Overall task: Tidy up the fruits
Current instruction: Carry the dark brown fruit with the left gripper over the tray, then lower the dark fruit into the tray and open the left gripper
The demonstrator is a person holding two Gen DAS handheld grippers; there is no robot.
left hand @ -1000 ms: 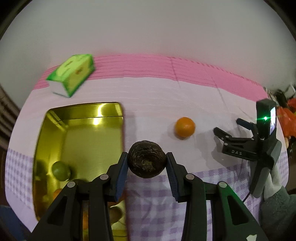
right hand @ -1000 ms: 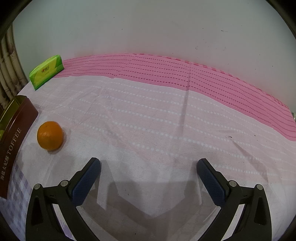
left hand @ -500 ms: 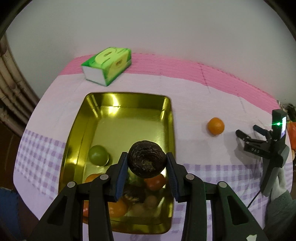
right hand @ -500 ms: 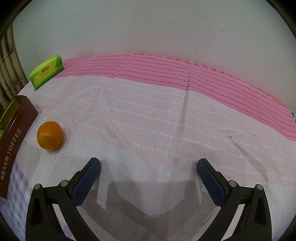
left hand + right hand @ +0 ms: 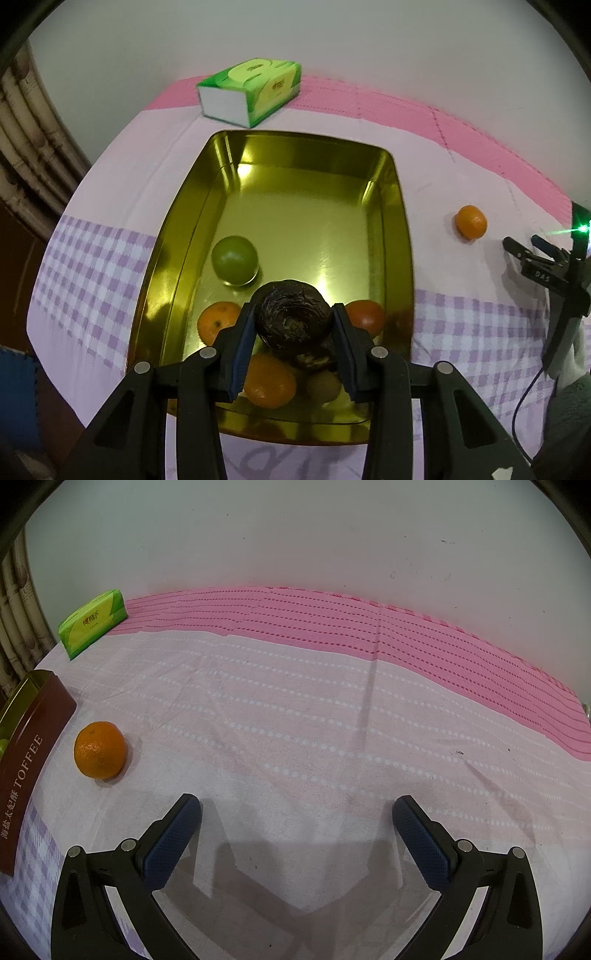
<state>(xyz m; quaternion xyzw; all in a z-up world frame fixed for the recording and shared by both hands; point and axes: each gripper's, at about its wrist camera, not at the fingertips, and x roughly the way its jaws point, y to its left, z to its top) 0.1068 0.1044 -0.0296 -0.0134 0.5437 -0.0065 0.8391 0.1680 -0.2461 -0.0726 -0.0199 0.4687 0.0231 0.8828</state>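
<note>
Now, with the left gripper (image 5: 293, 326) clamped on the dark fruit (image 5: 293, 319) above the gold tin (image 5: 400, 236), lower it into bare floor before releasing, while the right gripper (image 5: 296, 821) rests apart.

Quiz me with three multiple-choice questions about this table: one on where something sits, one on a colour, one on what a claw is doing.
1. Where is the lone orange?
A. In the gold tin
B. On the cloth beside the tin
C. On the tissue pack

2. What colour is the tissue pack?
A. Green
B. Blue
C. Red

3. What is the left gripper doing?
A. Open, empty
B. Clamped on a dark brown fruit
C. Holding an orange

Answers: 1 B, it rests on the cloth just right of the gold tin. 2 A, its wrapper is bright green. 3 B, the dark brown fruit sits between its fingers above the tin.
</note>
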